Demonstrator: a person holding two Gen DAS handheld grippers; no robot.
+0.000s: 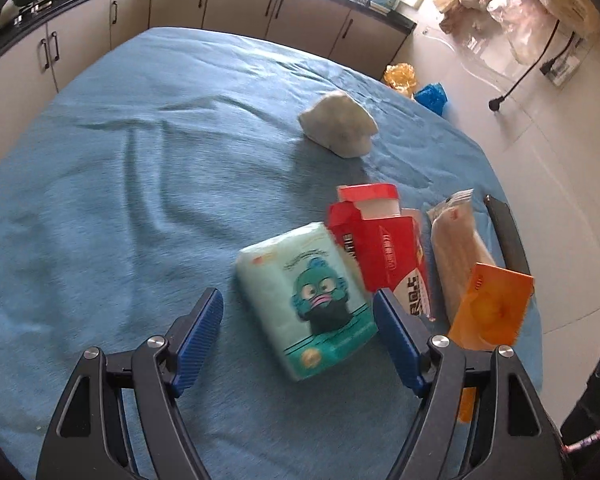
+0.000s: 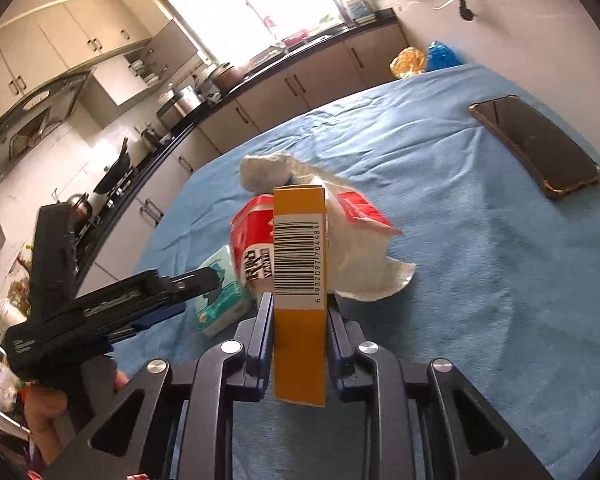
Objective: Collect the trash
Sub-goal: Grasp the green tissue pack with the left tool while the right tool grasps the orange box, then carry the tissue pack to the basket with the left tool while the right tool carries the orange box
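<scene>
- Left gripper [image 1: 298,312] hanging over the blue tablecloth [image 1: 120,184], jaws spread wide, pads clear of everything.
- Between those jaws, toward the 3 o'clock pad: a mint tissue pack [image 1: 306,300] with a cartoon face, lying flat on the cloth, not gripped.
- At the pack's 1 o'clock, touching or overlapping it: a red carton [image 1: 384,248], top flap open.
- At the red carton's 3 o'clock: a pale plastic wrapper [image 1: 456,240].
- Right gripper [image 2: 299,300] pinching an orange box [image 2: 299,344] by its broad faces, barcode edge toward the camera, box standing upright in the jaws.
- In the left wrist view, the same orange box at 4 o'clock, just beside the wrapper.
- At 12 o'clock, well apart: a crumpled white wad [image 1: 340,126].
- At 2 o'clock in the right wrist view: a dark phone [image 2: 536,146] flat on the cloth.
</scene>
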